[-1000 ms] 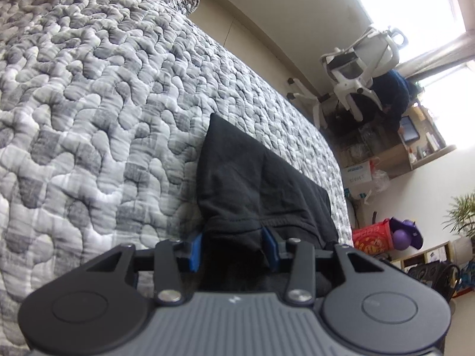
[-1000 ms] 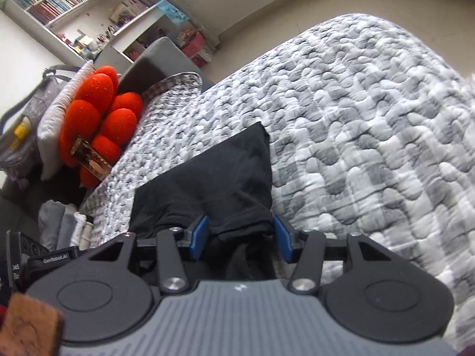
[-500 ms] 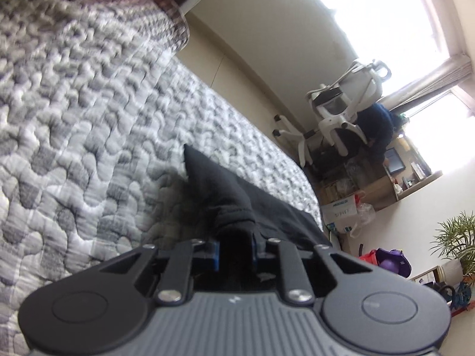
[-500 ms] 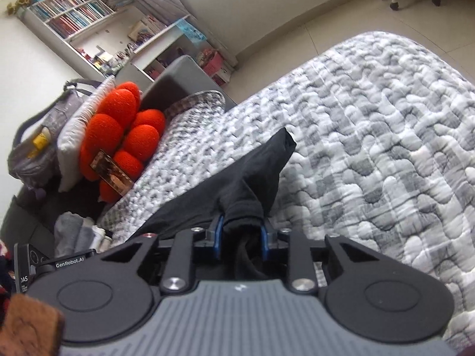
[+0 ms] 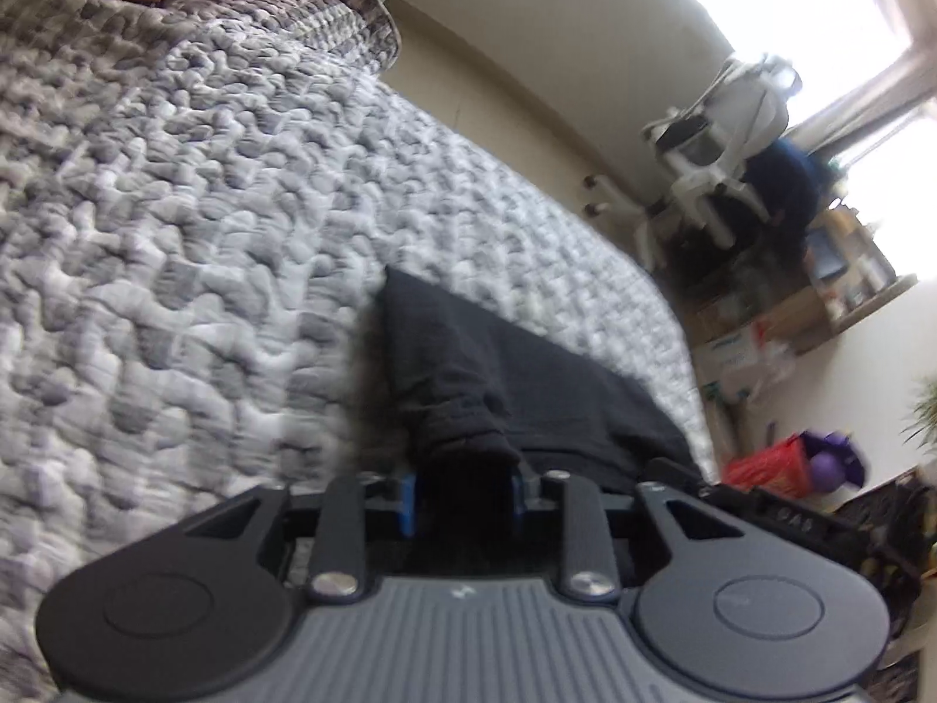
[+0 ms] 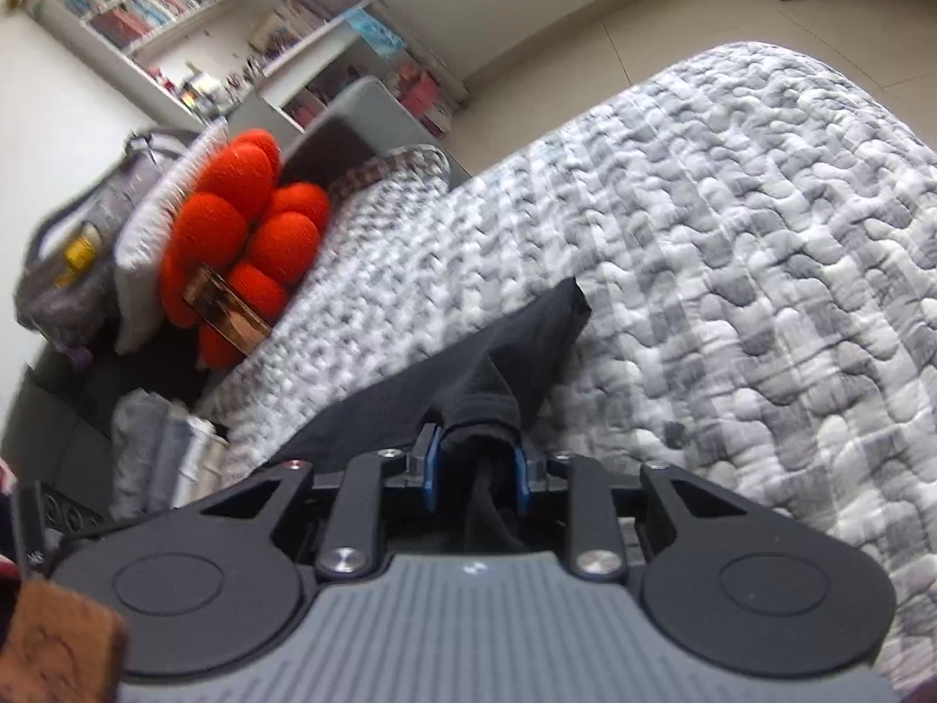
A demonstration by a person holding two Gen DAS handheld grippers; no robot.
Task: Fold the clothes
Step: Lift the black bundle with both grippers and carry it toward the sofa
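Note:
A black garment point(image 5: 468, 363) lies on the grey and white quilted bed point(image 5: 175, 205). Its near edge is bunched up between the blue pads of my left gripper point(image 5: 462, 486), whose jaws are opening while the cloth still fills the gap. In the right wrist view the same black garment point(image 6: 468, 369) rises in a taut fold from the quilt point(image 6: 761, 234) into my right gripper point(image 6: 475, 463), which is shut on a gathered wad of it. One far corner of the garment sticks out flat on the quilt in each view.
An orange flower-shaped cushion point(image 6: 246, 222) and a grey bag sit at the head of the bed. A pile of folded clothes point(image 6: 158, 439) lies beside the bed. A white office chair point(image 5: 720, 140), boxes and a red bag point(image 5: 767, 463) stand on the floor beyond.
Both grippers closed from wide apart onto the garment's near edge and pulled it up off the quilt. The left pads now stand a little wider than half a second ago.

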